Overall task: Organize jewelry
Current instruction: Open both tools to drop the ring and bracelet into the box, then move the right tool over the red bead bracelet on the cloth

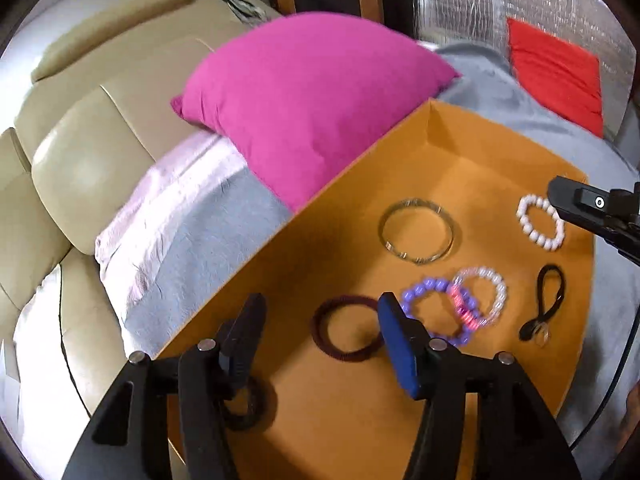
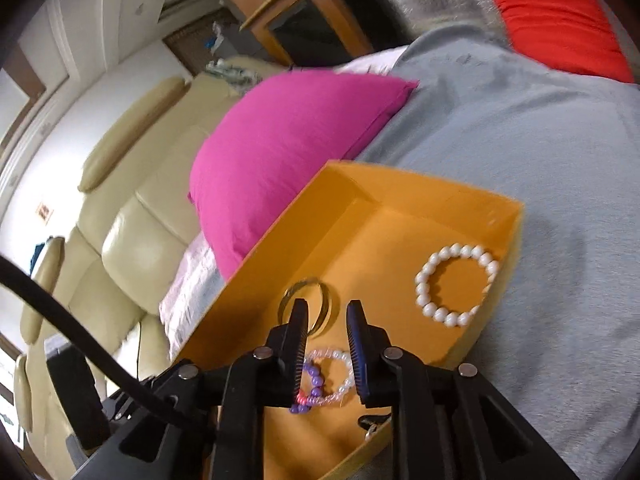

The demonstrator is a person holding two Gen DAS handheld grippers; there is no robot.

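Note:
An orange cardboard tray (image 1: 460, 160) (image 2: 400, 232) on a grey blanket holds the jewelry. My left gripper (image 1: 322, 306) is open above a maroon hair tie (image 1: 344, 354); a dark hair tie (image 1: 256, 408) lies under its left finger. A purple bead bracelet (image 1: 428, 283) (image 2: 314, 380) overlaps a clear bead bracelet (image 1: 496, 284) (image 2: 344, 376). Farther back lie a clear bangle (image 1: 416, 230) (image 2: 288, 294) and a white pearl bracelet (image 1: 540, 222) (image 2: 456, 284), with a black loop (image 1: 554, 268) at the right. My right gripper (image 2: 327, 306) (image 1: 592, 204) stands narrowly open over the tray, its pads touching nothing.
A pink pillow (image 1: 304, 92) (image 2: 280, 152) leans against the tray's left wall. The grey blanket (image 2: 540, 160) spreads right, with a red cushion (image 1: 556, 72) behind. A beige leather sofa (image 1: 80, 160) runs along the left. A black cable (image 2: 80, 332) crosses low left.

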